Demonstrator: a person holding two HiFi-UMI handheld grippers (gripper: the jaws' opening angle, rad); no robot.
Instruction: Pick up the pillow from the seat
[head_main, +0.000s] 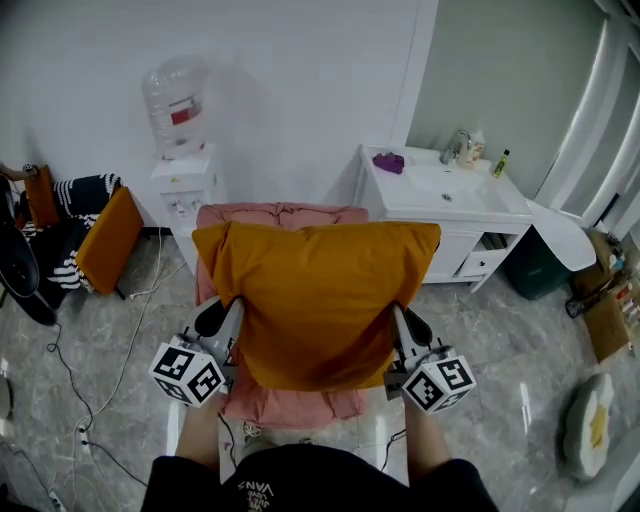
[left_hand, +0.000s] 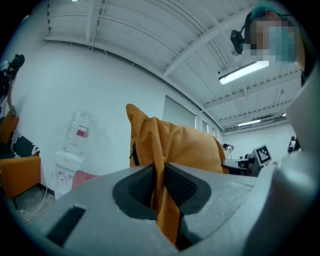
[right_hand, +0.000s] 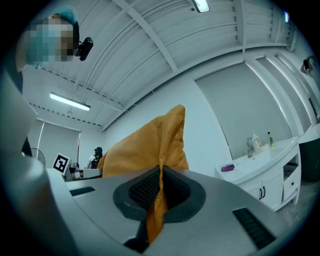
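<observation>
Closest in the head view is the person's dark shirt (head_main: 300, 482), and just beyond it both grippers are raised side by side. The left gripper (head_main: 236, 312) has its jaws clamped on the left edge of the orange pillow (head_main: 315, 300). The left gripper view shows a fold of the orange fabric pinched between the two ribbed pads. The right gripper (head_main: 397, 318) has its jaws pressed together on the pillow's right edge, with a thin strip of cloth hanging down between them. The pillow is stretched broadside between the two grippers, above the pink seat (head_main: 285, 408), whose back shows past the pillow's top edge. Whether the pillow's lower edge touches the seat cannot be told. Behind the seat, a water dispenser (head_main: 187, 185) stands against the white wall. To the right is a white washbasin cabinet (head_main: 470, 215) with a purple cloth (head_main: 389, 161) on it.
</observation>
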